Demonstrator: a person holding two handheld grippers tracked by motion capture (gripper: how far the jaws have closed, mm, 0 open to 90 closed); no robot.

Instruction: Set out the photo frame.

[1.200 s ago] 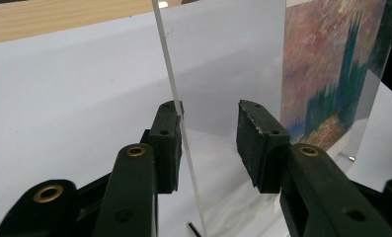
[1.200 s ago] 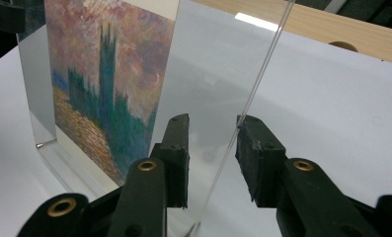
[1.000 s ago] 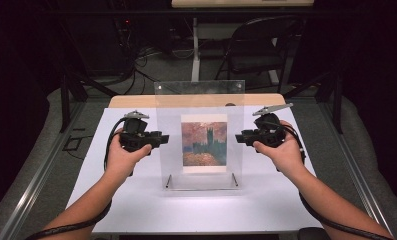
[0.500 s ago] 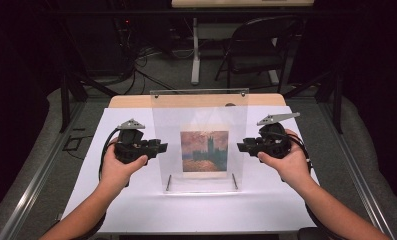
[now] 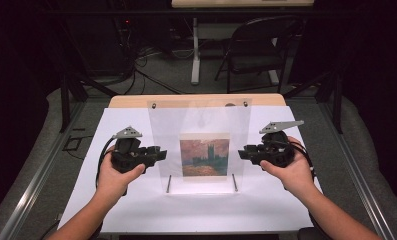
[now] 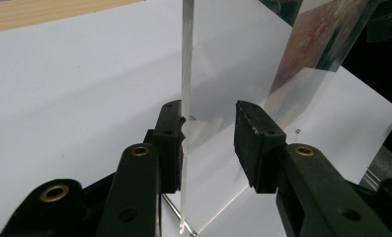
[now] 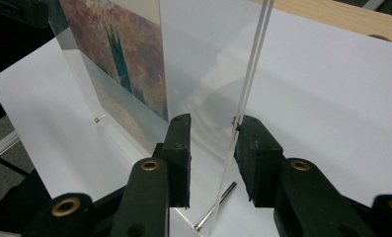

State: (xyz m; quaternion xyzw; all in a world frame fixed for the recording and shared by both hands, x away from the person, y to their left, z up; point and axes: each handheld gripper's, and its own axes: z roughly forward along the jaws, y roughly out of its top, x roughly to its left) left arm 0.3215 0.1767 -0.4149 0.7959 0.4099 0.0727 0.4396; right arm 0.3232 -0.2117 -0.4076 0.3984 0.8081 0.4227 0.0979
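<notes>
A clear acrylic picture frame (image 5: 201,125) stands upright in the middle of the white table (image 5: 136,210), with a print of a reddish painting (image 5: 204,157) inside it. Two metal pegs (image 5: 169,183) stick out at its foot. My left gripper (image 5: 161,152) is at the frame's left edge. In the left gripper view the acrylic edge (image 6: 185,74) runs between the open jaws of the left gripper (image 6: 208,116) and touches the left pad. My right gripper (image 5: 242,152) is at the right edge. There the panel edge (image 7: 253,59) rests against the right pad of the right gripper (image 7: 213,128), jaws apart.
A strip of bare wood (image 5: 196,100) shows along the table's far edge. Beyond it are a folding chair (image 5: 256,45) and cables on the floor. Metal rails (image 5: 36,180) run along both sides of the table.
The acrylic frame has swung up from leaning back to standing upright. Both grippers moved a little nearer the person and stay at its side edges.
</notes>
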